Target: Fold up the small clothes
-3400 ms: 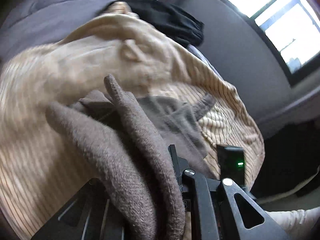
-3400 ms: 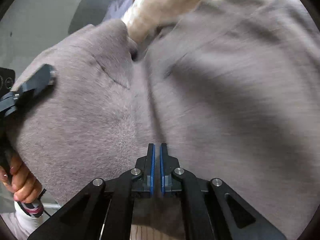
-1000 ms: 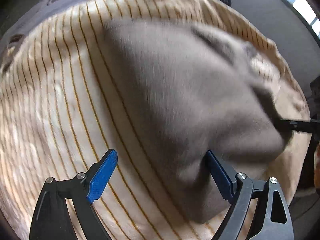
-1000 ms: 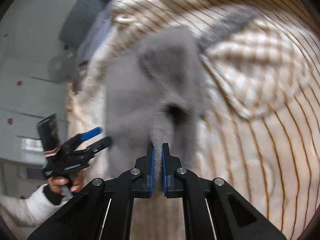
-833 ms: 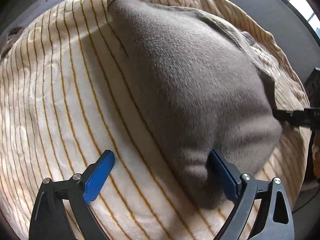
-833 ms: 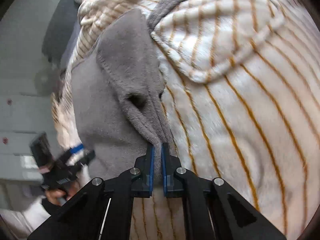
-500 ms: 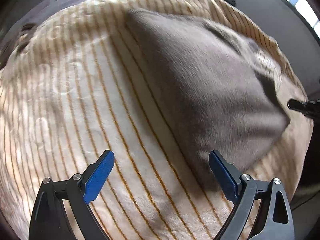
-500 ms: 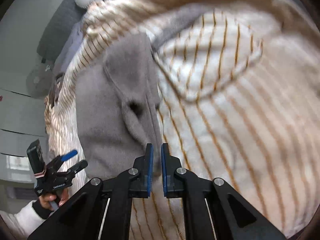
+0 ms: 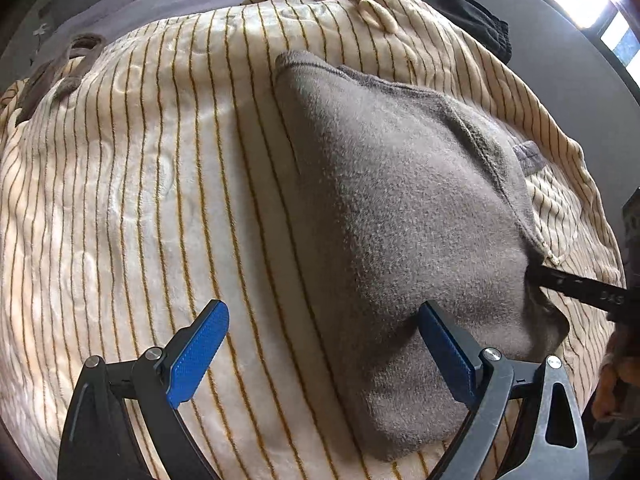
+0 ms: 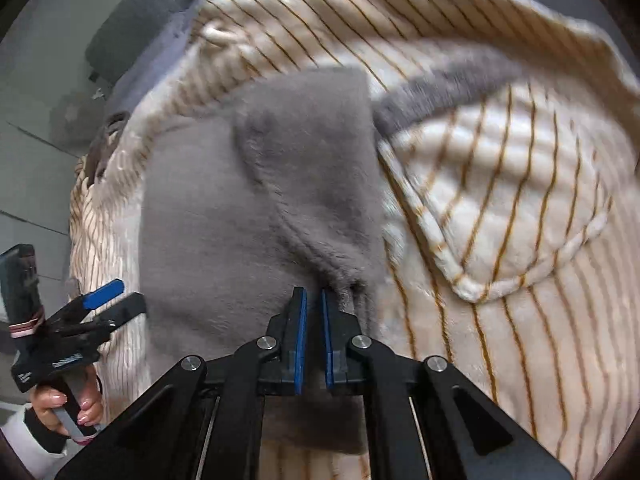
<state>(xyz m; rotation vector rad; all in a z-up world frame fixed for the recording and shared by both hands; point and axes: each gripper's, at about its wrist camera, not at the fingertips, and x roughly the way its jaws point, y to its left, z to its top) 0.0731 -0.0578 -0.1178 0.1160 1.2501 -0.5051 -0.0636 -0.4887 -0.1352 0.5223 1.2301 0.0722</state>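
A small grey fleece garment (image 9: 408, 208) lies spread on a cream blanket with brown stripes (image 9: 140, 184). It also shows in the right wrist view (image 10: 248, 216), with a folded flap along its right side. My left gripper (image 9: 320, 336) is wide open and empty, its right finger at the garment's near edge. It shows in the right wrist view (image 10: 112, 298) at the garment's left side. My right gripper (image 10: 312, 300) has its jaws slightly parted, just off the garment's near corner, holding nothing. Its tip (image 9: 560, 280) shows in the left wrist view at the garment's right edge.
A turned-over corner of the blanket (image 10: 500, 208) lies right of the garment, over a grey fabric band (image 10: 440, 80). A black garment (image 9: 472, 20) and a lilac cloth (image 9: 132, 4) lie beyond the blanket. A brown strap (image 9: 52, 72) lies at the blanket's far left edge.
The garment went from hanging in both grippers to lying flat on the blanket. My left gripper opened first. My right gripper has just let go of the corner and its jaws parted slightly.
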